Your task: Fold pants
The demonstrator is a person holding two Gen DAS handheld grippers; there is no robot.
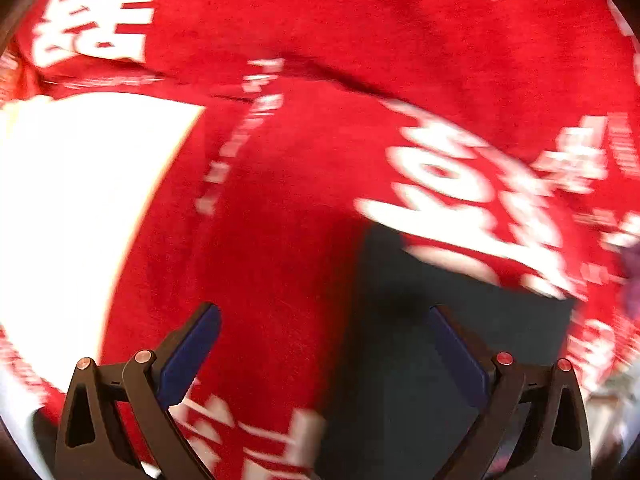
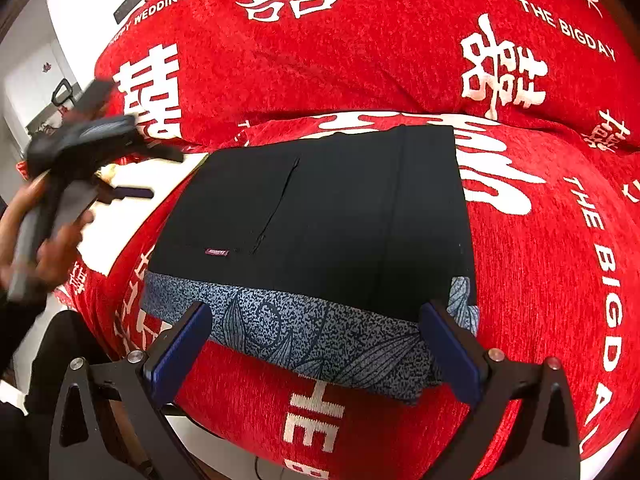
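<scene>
Looking through my right gripper [image 2: 316, 344]: jaws apart, empty, hovering at the patterned waistband [image 2: 304, 340] of the black pants [image 2: 320, 208], which lie folded flat on the red cover [image 2: 400, 40]. My left gripper [image 1: 324, 344] also spread, empty, over cover and pants edge; view blurred.

folded pants [image 2: 320, 216] on cover [image 2: 360, 60]
</scene>
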